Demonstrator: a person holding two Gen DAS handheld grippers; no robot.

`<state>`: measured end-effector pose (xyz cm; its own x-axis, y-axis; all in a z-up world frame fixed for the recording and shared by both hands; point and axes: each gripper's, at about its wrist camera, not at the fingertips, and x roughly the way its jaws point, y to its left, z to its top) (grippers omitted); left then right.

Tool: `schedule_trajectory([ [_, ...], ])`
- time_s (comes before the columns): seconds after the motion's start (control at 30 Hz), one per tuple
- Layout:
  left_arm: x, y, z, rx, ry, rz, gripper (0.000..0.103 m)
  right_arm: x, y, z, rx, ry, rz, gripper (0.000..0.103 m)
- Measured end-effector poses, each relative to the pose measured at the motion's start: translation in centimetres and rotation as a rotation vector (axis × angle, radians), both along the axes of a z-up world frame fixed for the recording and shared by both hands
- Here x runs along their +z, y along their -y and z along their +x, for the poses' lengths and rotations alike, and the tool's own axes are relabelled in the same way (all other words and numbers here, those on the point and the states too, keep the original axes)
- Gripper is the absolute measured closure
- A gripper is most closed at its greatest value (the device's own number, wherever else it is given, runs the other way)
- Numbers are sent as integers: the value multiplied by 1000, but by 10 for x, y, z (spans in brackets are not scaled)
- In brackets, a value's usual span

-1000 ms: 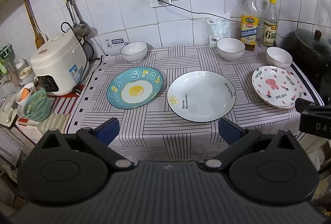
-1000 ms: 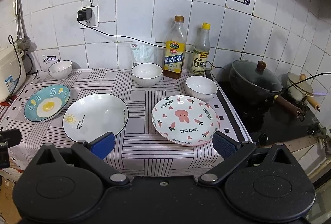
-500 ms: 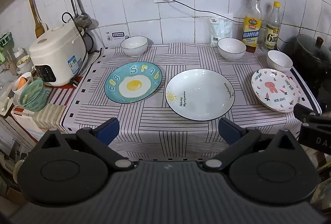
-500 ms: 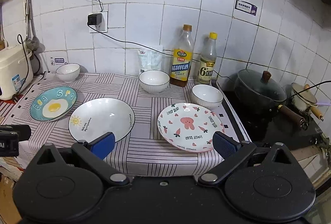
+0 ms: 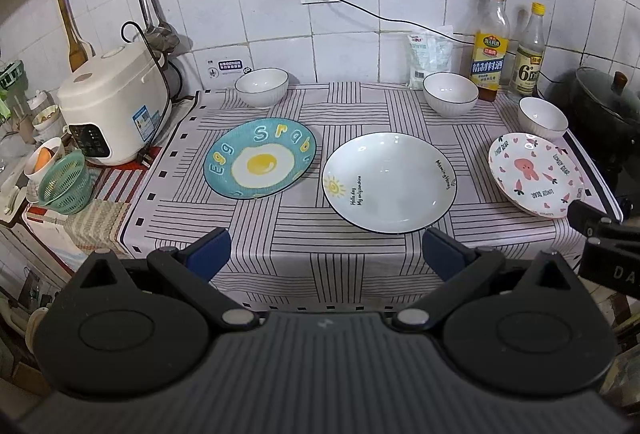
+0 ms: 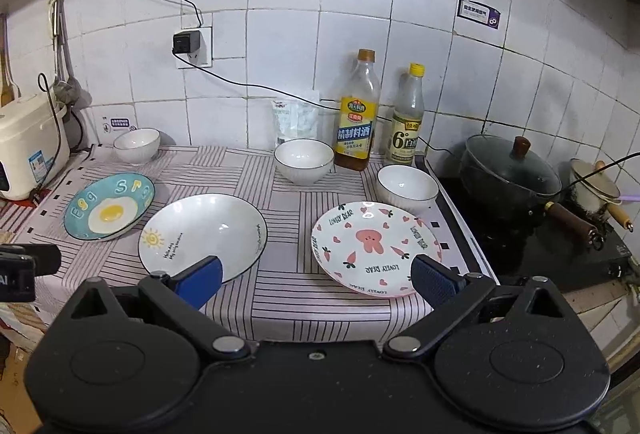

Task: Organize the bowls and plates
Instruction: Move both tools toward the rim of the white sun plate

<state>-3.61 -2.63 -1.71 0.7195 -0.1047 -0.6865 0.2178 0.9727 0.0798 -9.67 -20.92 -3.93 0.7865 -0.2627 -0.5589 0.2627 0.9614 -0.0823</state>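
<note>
Three plates lie in a row on the striped cloth: a blue egg plate [image 5: 260, 157] at left, a white sun plate [image 5: 389, 181] in the middle, a pink bear plate [image 5: 535, 173] at right. Three white bowls stand behind them: left [image 5: 261, 86], middle [image 5: 450, 93], right [image 5: 542, 117]. My left gripper [image 5: 324, 254] is open and empty before the cloth's front edge. My right gripper [image 6: 316, 280] is open and empty, just in front of the sun plate [image 6: 202, 234] and bear plate [image 6: 374, 246].
A white rice cooker [image 5: 114, 105] and a green basket [image 5: 64, 181] stand at the left. Two bottles [image 6: 356, 113] and a bag [image 6: 296, 119] stand at the tiled wall. A black lidded pot [image 6: 510, 173] sits on the stove at right.
Both grippers have drawn back and risen a little, so the plates and bowls sit lower and further in view. Nothing on the cloth has moved.
</note>
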Motion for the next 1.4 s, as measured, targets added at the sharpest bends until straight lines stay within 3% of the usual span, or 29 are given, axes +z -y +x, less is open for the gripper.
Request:
schedule_trajectory([
  [0.33, -1, 0, 4, 7, -27, -6, 0, 2, -1, -2, 23, 40, 2, 2],
  [0.47, -5, -14, 15, 22, -81, -86, 0, -3, 0, -8, 89, 117, 43, 4],
  [0.53, -8, -21, 20, -9, -66, -138, 0, -6, 3, -8, 143, 154, 93, 4],
  [0.73, -23, -34, 52, -46, -28, -194, 1, -31, 7, 26, 238, 104, 196, 11],
  [0.9, -62, -37, 96, -46, -102, -252, 8, -69, 11, 81, 335, 23, 274, 21],
  [0.97, -82, -30, 117, -52, -126, -231, 11, -89, 13, 107, 348, -15, 289, 27],
  [1.07, -110, -19, 144, -61, -161, -197, 25, -120, 21, 139, 286, -40, 318, 40],
  [1.17, -136, -10, 172, -54, -218, -184, 27, -144, 33, 159, 216, -64, 377, 42],
  [1.4, -162, -8, 208, -70, -311, -218, 45, -166, 41, 179, 180, -97, 464, 68],
])
